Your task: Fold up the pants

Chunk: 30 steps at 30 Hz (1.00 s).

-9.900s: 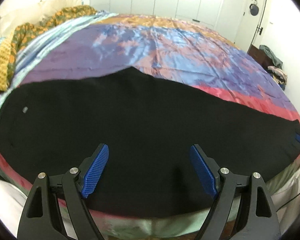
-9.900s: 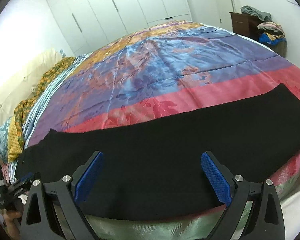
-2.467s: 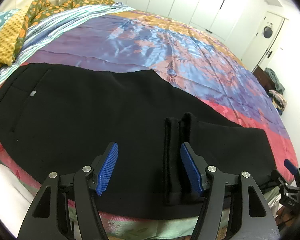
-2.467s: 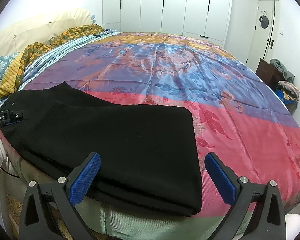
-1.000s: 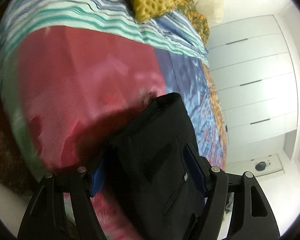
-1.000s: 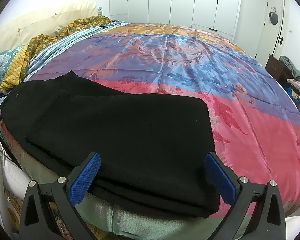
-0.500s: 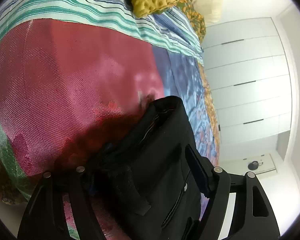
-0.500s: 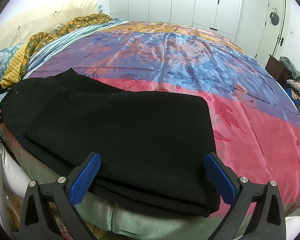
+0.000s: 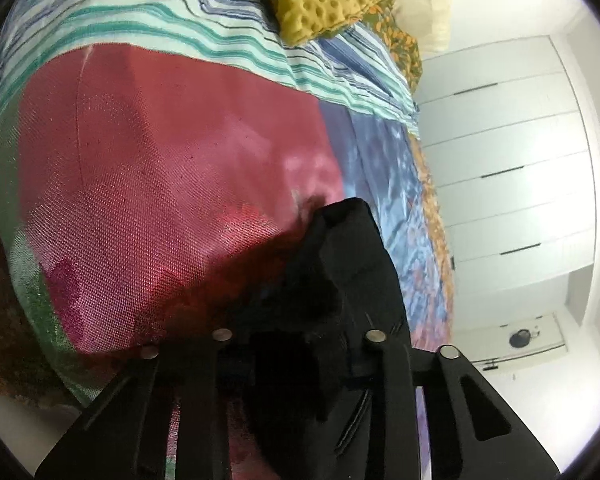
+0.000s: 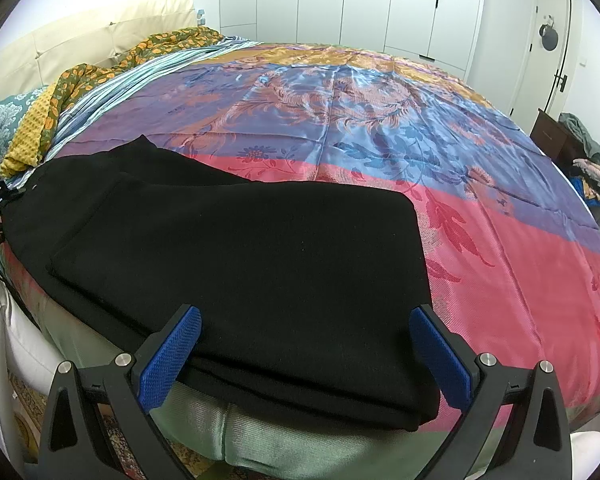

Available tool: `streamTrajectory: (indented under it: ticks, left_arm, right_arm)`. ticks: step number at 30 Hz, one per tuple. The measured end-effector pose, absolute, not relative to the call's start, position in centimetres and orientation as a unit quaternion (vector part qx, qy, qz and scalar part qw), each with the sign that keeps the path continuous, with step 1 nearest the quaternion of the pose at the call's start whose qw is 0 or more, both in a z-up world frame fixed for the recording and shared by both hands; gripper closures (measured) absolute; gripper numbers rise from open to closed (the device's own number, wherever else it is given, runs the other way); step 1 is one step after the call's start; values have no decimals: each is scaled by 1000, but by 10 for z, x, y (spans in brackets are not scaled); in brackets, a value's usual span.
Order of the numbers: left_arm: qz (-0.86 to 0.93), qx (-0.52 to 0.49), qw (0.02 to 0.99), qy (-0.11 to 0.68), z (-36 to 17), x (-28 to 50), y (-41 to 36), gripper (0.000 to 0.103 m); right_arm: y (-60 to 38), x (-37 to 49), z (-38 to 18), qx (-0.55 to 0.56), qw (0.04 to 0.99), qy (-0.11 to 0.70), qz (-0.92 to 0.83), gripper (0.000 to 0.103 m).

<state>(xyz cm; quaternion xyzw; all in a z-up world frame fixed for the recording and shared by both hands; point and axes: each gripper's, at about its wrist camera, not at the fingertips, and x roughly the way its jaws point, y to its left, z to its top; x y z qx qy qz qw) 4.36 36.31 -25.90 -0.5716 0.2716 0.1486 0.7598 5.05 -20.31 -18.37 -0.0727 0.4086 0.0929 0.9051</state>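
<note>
Folded pants [image 10: 236,264] lying lengthwise along bed edge, left gripper [image 9: 296,344] clamping waistband end

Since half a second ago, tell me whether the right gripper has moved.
No. The right gripper frames the black pants and white wardrobe doors just as before.

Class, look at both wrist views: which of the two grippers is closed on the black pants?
The left gripper: its fingers pinch the black pants. The right gripper hovers wide open.
</note>
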Motion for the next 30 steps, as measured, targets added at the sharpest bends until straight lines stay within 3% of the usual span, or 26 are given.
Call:
streamTrajectory:
  ticks: [8, 16, 23, 30]
  left_arm:
    - [188, -473, 810, 290, -205, 34, 331, 82]
    - [125, -452, 844, 260, -142, 41, 299, 82]
    - [27, -325, 906, 269, -58, 87, 196, 83]
    - [-90, -225, 913, 328, -48, 125, 54, 83]
  right_arm:
    - [-206, 51, -184, -68, 906, 409, 89, 0]
    - [-213, 55, -183, -45, 906, 412, 88, 0]
    - [-217, 51, -174, -30, 913, 396, 92, 0]
    - [-247, 44, -147, 26, 937, 345, 53, 0]
